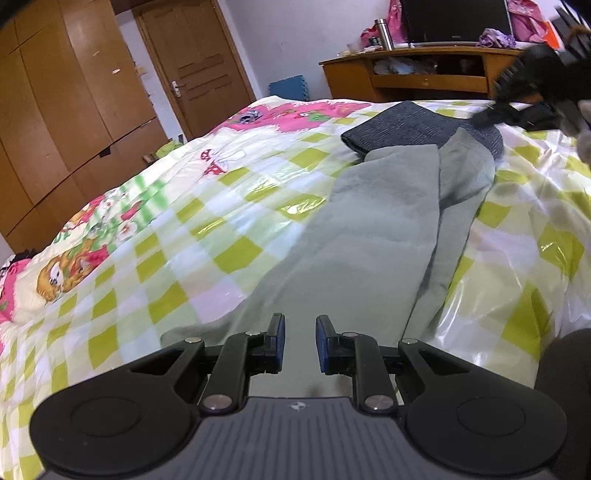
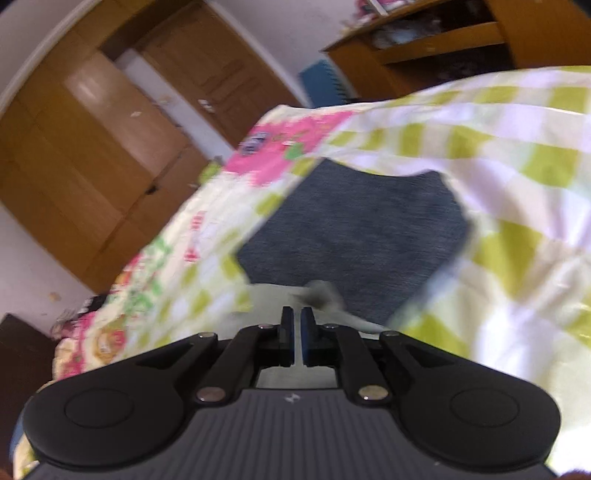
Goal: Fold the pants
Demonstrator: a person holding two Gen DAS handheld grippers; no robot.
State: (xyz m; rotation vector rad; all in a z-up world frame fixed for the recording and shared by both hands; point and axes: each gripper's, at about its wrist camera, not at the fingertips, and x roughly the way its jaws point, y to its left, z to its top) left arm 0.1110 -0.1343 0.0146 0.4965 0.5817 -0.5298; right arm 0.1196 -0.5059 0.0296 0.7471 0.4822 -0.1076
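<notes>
Grey-green pants [image 1: 369, 229] lie lengthwise on the checked bedspread [image 1: 177, 236], far end overlapping a dark folded cloth [image 1: 402, 123]. The left gripper [image 1: 300, 343] hovers released above them; the right gripper [image 2: 296, 338], nearly clenched, grasps nothing

pants [image 1: 354, 236] grey-green | folded cloth [image 1: 402, 123] dk grey | bedsheet [image 1: 177, 229] green/white check

A home bedroom: a bed [image 1: 155, 229] under a checked cartoon quilt, a wooden wardrobe [image 1: 55, 110], a panelled door [image 1: 199, 62], and a cluttered wooden desk [image 1: 424, 74] carrying a monitor [image 1: 454, 20].
</notes>
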